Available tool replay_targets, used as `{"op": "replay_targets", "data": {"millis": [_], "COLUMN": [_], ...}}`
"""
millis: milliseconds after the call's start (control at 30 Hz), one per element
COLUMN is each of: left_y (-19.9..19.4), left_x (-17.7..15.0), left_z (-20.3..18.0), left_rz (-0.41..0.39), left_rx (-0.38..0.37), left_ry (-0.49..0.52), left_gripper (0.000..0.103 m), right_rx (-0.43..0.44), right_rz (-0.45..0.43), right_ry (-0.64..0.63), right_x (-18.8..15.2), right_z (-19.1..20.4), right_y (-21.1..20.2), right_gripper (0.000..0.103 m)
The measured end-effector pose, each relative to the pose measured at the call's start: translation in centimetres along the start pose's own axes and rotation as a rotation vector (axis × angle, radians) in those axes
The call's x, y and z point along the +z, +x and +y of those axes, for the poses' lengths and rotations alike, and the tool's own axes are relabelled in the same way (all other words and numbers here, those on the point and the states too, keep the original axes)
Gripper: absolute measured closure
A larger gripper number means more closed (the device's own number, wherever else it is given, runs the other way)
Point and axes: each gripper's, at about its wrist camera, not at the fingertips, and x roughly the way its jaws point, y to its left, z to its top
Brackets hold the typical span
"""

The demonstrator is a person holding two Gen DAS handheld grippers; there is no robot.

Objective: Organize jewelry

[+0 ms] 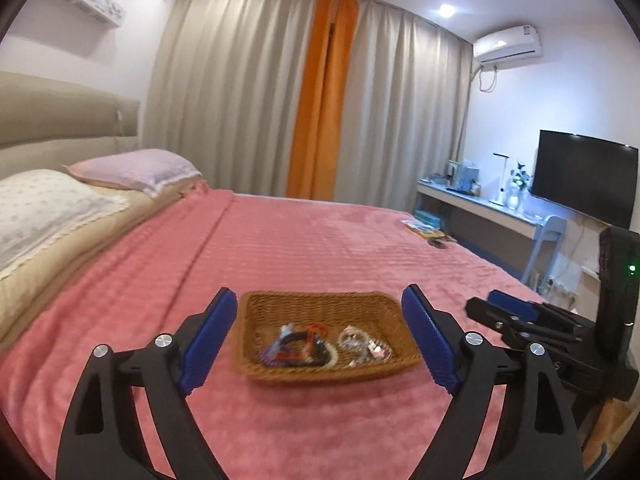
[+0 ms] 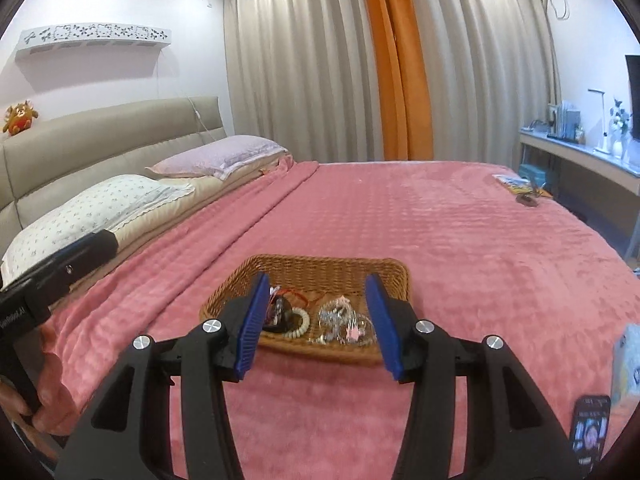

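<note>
A brown wicker basket (image 1: 276,370) sits on the pink bedspread and holds a heap of jewelry: dark and red cords with a beaded bracelet (image 1: 298,346) on the left, clear shiny pieces (image 1: 362,344) on the right. My left gripper (image 1: 320,312) is open and empty, its blue pads on either side of the basket, a little short of it. My right gripper (image 2: 318,300) is open and empty, hovering at the basket's (image 2: 320,266) near rim over the jewelry (image 2: 338,318). It also shows from the side in the left wrist view (image 1: 516,316).
The pink bedspread (image 1: 304,248) covers a wide bed with two pillows (image 2: 100,208) at the headboard. Small items (image 2: 520,190) lie near the far right corner. A phone (image 2: 590,434) and a pale box (image 2: 628,360) lie at the right edge. A desk (image 1: 488,208) stands beyond.
</note>
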Motion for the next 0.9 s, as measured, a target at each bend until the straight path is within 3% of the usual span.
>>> {"op": "replay_targets", "data": {"millis": [167, 333, 467, 600, 733, 900], "left_y": [-1.7, -0.2, 1.2, 2.3, 3.3, 3.6], "left_x": [-3.7, -7.6, -8.9, -10.3, -11.2, -11.5], "left_z": [0.3, 0.5, 0.4, 0.9, 1.1, 1.2], "left_rz": [-0.039, -0.002, 0.021, 0.061, 0.083, 0.1], "left_rx": [0.112, 0.192, 0.209, 0.206, 0.282, 0.287], "left_ry": [0.03, 0.058, 0.078, 0.03, 0.034, 0.024], "left_gripper": [0.018, 0.018, 0.018, 0.018, 0.018, 0.018], "right_rx": [-0.025, -0.067, -0.091, -0.094, -0.106, -0.12], "right_rz": [-0.05, -0.062, -0.067, -0.048, 0.005, 0.022], "right_ry": [0.008, -0.032, -0.075, -0.07, -0.064, -0.063], "right_x": [-3.5, -5.8, -7.2, -8.5, -9.7, -10.2], "right_z": [0.2, 1.0, 1.7, 1.5, 1.3, 1.2], "right_y": [-1.2, -0.9, -0.1, 1.2, 2.7, 3.4], "right_gripper": [0.053, 0.052, 0.045, 0.042, 0.041, 0.032]}}
